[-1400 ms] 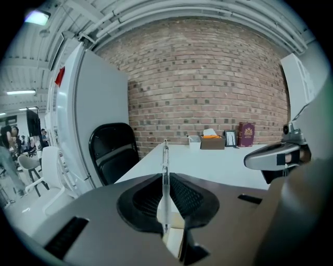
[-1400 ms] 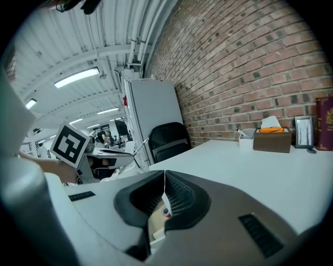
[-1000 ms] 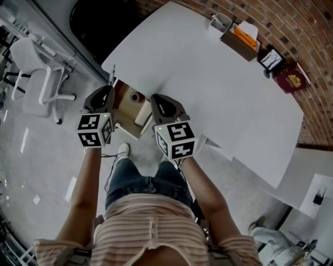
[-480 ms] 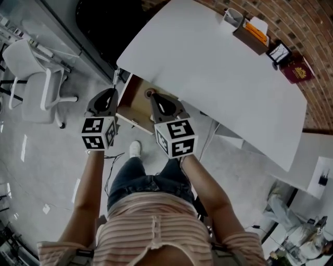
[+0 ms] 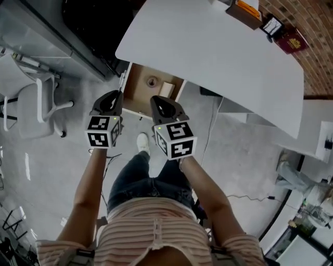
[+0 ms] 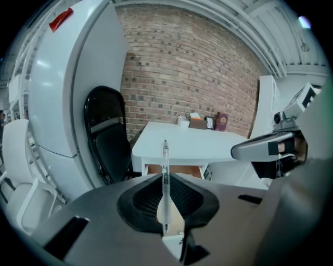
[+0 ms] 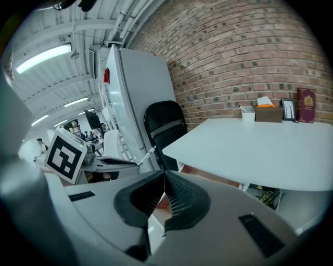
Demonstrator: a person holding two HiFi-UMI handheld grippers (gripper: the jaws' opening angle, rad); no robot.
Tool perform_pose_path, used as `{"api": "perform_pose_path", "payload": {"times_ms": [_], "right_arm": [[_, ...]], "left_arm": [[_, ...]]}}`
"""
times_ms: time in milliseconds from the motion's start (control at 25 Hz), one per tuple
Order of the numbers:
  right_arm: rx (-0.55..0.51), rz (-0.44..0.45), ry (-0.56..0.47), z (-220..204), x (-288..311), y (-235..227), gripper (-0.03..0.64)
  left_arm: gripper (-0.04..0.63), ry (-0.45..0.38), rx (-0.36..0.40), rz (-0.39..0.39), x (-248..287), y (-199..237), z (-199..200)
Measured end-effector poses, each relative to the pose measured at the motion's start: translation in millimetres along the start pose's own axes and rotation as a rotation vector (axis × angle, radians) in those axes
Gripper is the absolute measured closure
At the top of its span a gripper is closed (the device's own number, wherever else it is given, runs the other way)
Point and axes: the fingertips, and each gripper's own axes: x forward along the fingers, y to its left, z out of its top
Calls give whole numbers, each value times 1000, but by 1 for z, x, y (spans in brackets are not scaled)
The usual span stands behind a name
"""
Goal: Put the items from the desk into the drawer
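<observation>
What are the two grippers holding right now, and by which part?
The left gripper clamps a clear pen about its middle, one end sticking forward. The right gripper, jaws shut, holds nothing.

Layout: drawer is standing open under the desk, at its near left edge. The left gripper and right gripper are hovering side by side just before it. A pen is sitting upright between the left jaws. A box, frame and booklet are lying at the desk's far right corner.

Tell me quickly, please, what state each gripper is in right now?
Left gripper: closed on a pen.
Right gripper: closed, with nothing between its jaws.
</observation>
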Motion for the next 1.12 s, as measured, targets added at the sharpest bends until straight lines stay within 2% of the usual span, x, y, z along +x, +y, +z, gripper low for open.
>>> {"api": "perform_pose_path", "payload": {"times_ms": [320,640,1120], "right_arm": [[82,-18,86,-49,8,-4,600],[111,-49,144,-89,37,-36,600],[143,-37,223,-143,75,-76,600]], "left_arm": [[548,96,34,-49,31,-7,-31],[548,171,19,-37,89,-9,-64],[548,260,-8,-23,157,-9,-117]]}}
